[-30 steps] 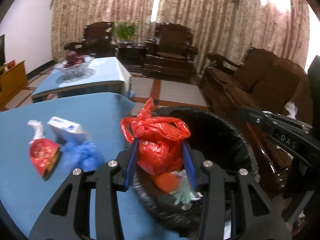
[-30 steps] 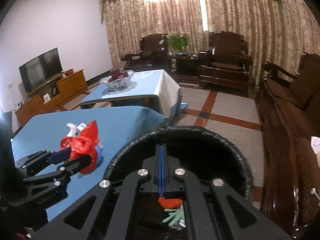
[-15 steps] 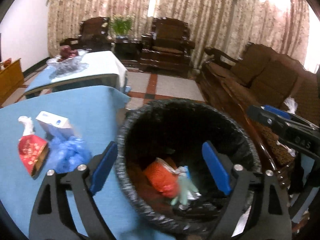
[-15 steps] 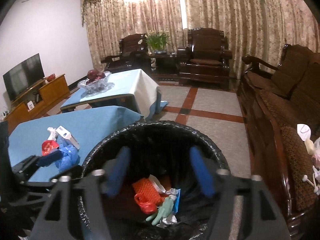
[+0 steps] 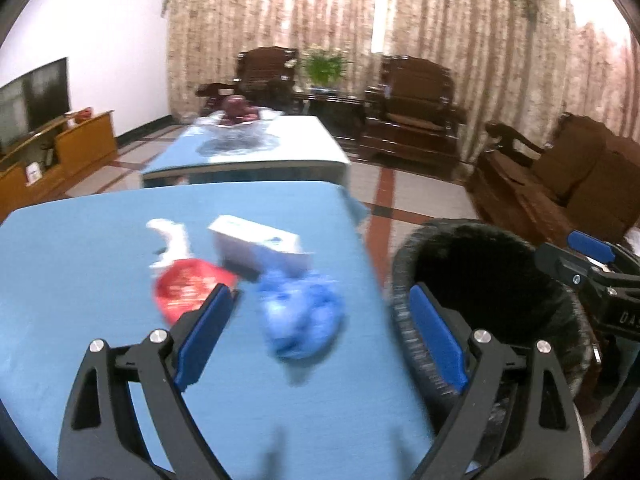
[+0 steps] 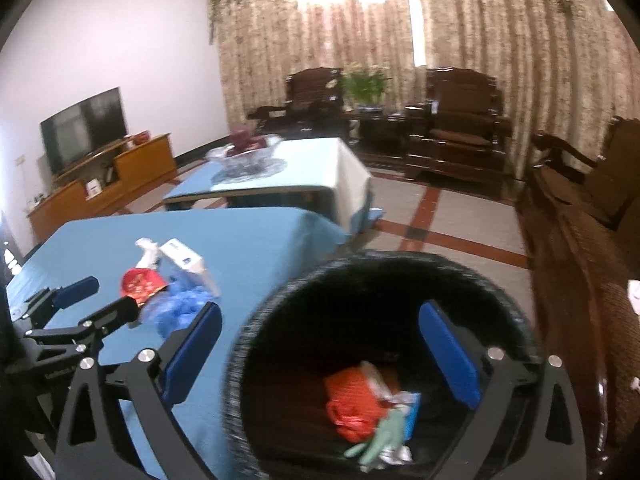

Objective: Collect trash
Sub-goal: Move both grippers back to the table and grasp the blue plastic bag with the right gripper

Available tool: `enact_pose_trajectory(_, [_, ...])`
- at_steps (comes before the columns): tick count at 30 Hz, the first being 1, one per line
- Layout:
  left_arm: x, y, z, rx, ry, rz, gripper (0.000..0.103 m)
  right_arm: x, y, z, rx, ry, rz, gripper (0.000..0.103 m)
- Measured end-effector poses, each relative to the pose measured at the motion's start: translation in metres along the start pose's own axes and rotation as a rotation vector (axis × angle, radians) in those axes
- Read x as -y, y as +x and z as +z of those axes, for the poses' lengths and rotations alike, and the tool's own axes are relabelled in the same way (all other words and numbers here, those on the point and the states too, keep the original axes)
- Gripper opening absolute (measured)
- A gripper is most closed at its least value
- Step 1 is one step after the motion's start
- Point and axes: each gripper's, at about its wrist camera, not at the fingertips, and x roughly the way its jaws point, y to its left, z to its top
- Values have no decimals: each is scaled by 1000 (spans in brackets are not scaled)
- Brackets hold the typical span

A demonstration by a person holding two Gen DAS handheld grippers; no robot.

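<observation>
My left jaws (image 5: 320, 328) stand released and empty; my right jaws (image 6: 320, 354) are opening, nothing between them; the red bag (image 6: 352, 404) I carried a moment ago now lies in the bin (image 6: 400, 264) off the desk's (image 5: 80, 248) right edge; blue bag (image 5: 300, 320), white box (image 5: 260, 246) and red packet (image 5: 186, 288) remain near that edge.

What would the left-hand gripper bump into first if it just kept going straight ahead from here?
Most likely the crumpled blue plastic on the blue tablecloth: it lies right between and ahead of the left gripper, whose jaws stand open with nothing held. The view is blurred, so depth is uncertain.
</observation>
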Motion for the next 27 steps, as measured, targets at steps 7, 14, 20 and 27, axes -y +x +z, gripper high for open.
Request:
enact_pose_trajectory(7, [-65,-14,-2,3,-60,111,88,-60,28,7,-1,-51,101,97])
enact_pose_trajectory(14, [-106,-14,-7,3,-92,138,88,-108,56,8,17,-83,160,97])
enact_pose_trajectory(20, [-129,-5,-13,-11,-105,154,88,-135,85,1,-10,-109,174,95])
enact_pose_trajectory(27, [-154,7,-24,-36,-110,179,88,-147,121,-14,-82,-115,165,91])
